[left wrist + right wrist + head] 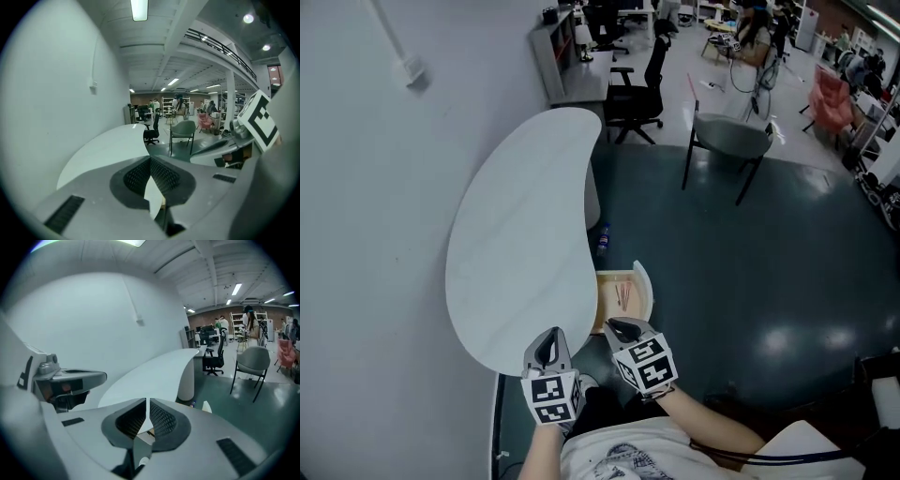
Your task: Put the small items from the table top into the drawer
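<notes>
The white kidney-shaped table top lies bare, with no small items on it that I can see. At its right side a wooden drawer stands pulled out, and a few thin red sticks lie inside. My left gripper hovers over the table's near end, shut with nothing in it, its tips meeting. My right gripper hangs just short of the drawer's near end. Its jaws are closed to a thin slit with nothing between them.
A white wall runs along the left of the table. A blue bottle lies on the dark floor by the table pedestal. A grey chair and a black office chair stand beyond. The person's torso is right below both grippers.
</notes>
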`<state>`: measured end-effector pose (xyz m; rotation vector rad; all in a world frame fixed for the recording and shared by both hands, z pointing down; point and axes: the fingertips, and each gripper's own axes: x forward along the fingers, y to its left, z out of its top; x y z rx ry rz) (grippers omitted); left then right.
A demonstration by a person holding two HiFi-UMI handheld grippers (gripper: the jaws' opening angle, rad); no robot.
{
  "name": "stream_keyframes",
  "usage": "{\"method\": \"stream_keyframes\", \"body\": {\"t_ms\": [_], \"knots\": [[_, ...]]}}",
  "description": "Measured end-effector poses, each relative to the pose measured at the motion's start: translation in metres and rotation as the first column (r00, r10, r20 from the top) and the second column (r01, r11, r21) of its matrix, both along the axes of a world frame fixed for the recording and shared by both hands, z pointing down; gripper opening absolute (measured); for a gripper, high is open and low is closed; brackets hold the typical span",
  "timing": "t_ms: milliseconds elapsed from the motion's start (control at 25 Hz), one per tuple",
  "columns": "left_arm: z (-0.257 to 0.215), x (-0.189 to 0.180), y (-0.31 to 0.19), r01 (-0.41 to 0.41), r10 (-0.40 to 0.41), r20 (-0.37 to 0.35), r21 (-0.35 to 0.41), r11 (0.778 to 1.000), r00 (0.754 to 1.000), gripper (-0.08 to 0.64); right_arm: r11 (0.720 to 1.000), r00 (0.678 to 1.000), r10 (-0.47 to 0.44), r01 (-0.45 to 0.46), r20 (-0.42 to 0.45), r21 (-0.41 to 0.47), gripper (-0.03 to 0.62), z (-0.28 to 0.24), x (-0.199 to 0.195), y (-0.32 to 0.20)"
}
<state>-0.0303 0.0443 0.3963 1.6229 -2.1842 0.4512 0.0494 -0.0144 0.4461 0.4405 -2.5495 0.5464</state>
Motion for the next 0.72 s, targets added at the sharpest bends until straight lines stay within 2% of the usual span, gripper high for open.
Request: {"method": "stream_keyframes", "body": {"t_ms": [320, 720], "knots": [[-0.039, -0.034, 0.060, 0.048, -0.050, 0.042, 0.050, 0.998, 0.998, 0.034, 0.994, 0.993, -0.069, 0.061, 0.092, 0.091, 0.025, -0.060, -0.040, 0.049], [-0.090, -0.096, 0.147, 0.057, -0.068, 0.073, 0.151, 0.987, 0.995, 0.034, 0.981, 0.985, -0.079, 0.049, 0.156, 0.188, 0.021, -0.119, -0.097, 0.134]]}}
